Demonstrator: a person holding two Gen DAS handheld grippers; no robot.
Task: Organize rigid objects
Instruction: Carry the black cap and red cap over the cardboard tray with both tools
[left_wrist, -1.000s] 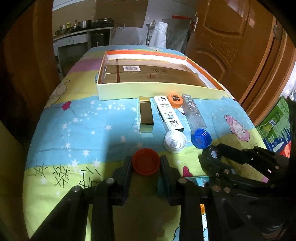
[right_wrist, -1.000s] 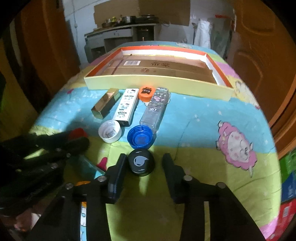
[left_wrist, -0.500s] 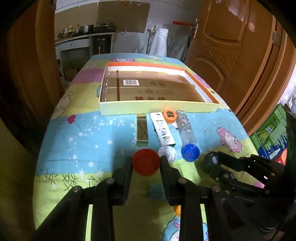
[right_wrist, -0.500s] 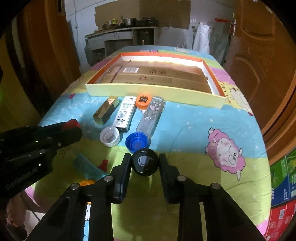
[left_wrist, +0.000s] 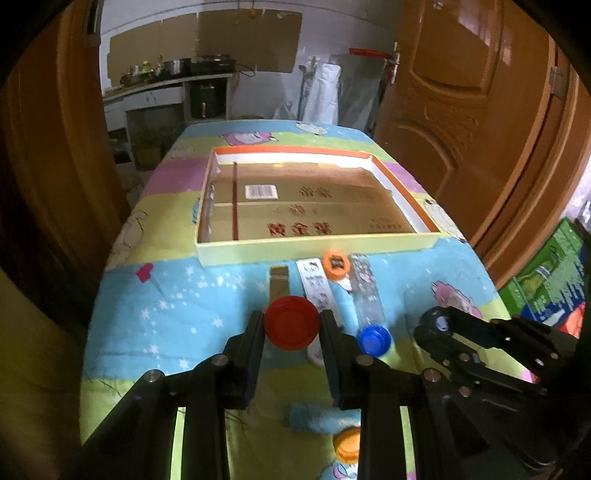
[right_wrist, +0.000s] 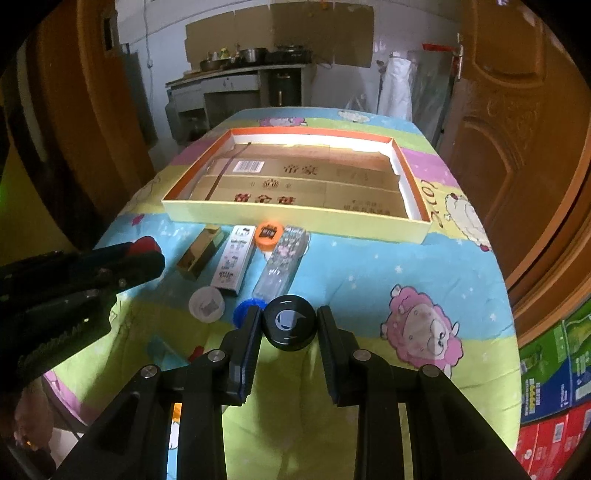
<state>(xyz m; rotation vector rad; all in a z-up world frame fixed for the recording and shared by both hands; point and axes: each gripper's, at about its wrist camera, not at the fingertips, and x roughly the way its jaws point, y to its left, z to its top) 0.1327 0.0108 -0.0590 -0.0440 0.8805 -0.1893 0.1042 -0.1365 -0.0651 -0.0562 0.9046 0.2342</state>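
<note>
Two grippers showing, each clamping a round lid above the cartoon-print tablecloth (right_wrist: 369, 266). Left gripper (left_wrist: 291, 325): jaws pressing on both sides of a red cap (left_wrist: 291, 322), holding it clear of the cloth, in front of the row of items. Right gripper (right_wrist: 289, 325): jaws gripping a black cap (right_wrist: 289, 322) with a pale crescent mark on top, likewise lifted off the cloth; jaws having just been closing, with that cap between them.

Lying in a row just in front of the shallow cardboard tray (right_wrist: 295, 216): a gold box (right_wrist: 201, 254), a white printed box (right_wrist: 234, 264), an orange cap (right_wrist: 269, 234) and a clear bottle (right_wrist: 282, 264) with a blue cap (left_wrist: 373, 338), all on the cloth, close beside one another. Sitting nearer the camera, a white cap (right_wrist: 207, 304), just beside the white printed box's near end. Tray resting on the far half of the table, lined with flattened brown cardboard bearing a barcode label, holding none of the small items. Showing at the lower edge of the left view: a blurred teal object (left_wrist: 314, 421) and another orange lid (left_wrist: 347, 445), partly hidden behind the fingers.
</note>
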